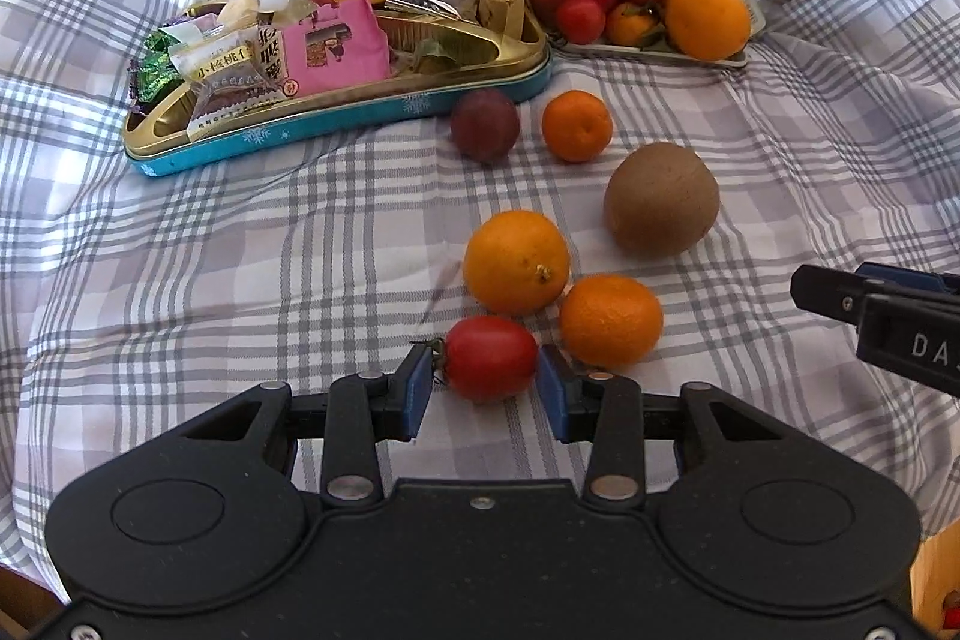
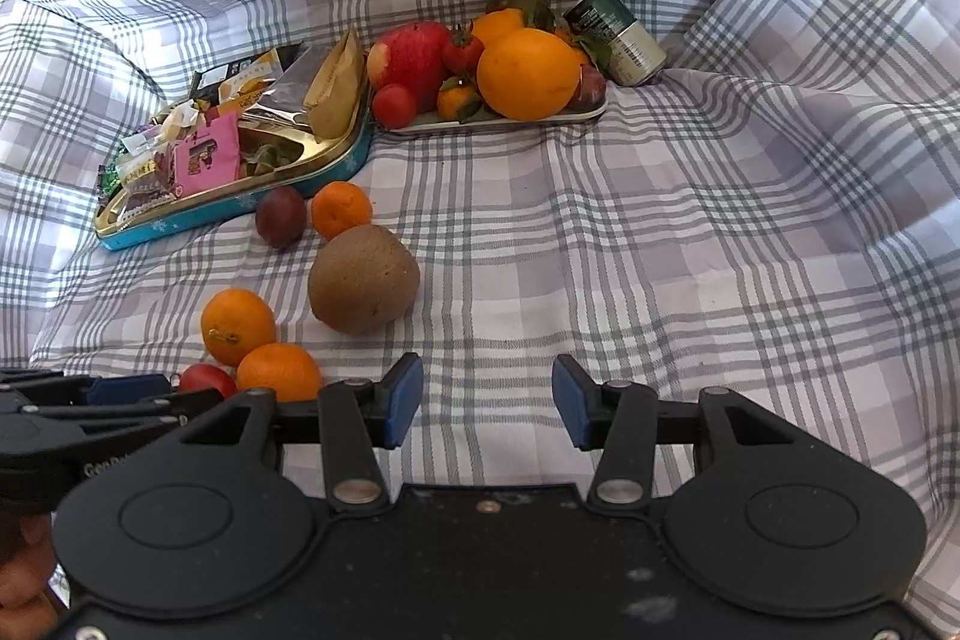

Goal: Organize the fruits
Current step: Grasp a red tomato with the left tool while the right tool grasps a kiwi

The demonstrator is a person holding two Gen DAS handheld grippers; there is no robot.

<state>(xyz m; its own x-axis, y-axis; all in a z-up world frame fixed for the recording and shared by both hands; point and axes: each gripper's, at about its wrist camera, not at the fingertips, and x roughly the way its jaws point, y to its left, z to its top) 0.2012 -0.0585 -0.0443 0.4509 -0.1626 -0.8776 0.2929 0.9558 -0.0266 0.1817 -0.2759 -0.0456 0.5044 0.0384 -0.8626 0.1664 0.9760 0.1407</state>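
**Left claw brackets a small tomato among loose fruit on the checked cloth**

The left gripper (image 1: 485, 388) points down at the grey-checked cloth (image 1: 240, 250) with a small red tomato (image 1: 491, 357) between its blue pads (image 1: 420, 388). The jaws stand part-way apart, and the pads flank the tomato closely on either side without visibly pressing it; the fruit rests on the cloth. Just beyond it lie two oranges touching one another, the nearer orange (image 1: 611, 319) to the right and the farther orange (image 1: 516, 261) behind the tomato. A brown kiwi (image 1: 661, 199) sits further back to the right, and a mandarin (image 1: 576, 125) and a dark plum (image 1: 485, 124) lie side by side near the blue-and-gold tin (image 1: 336, 130), which holds wrapped snacks. Behind them a white tray (image 1: 654, 51) already carries an apple, a large orange, tomatoes and small mandarins.

The right gripper (image 2: 486, 400) hangs over bare cloth to the right of the loose fruit, its jaws moderately apart and with nothing between them. A green can (image 2: 618, 34) lies tilted beside the tray's far corner
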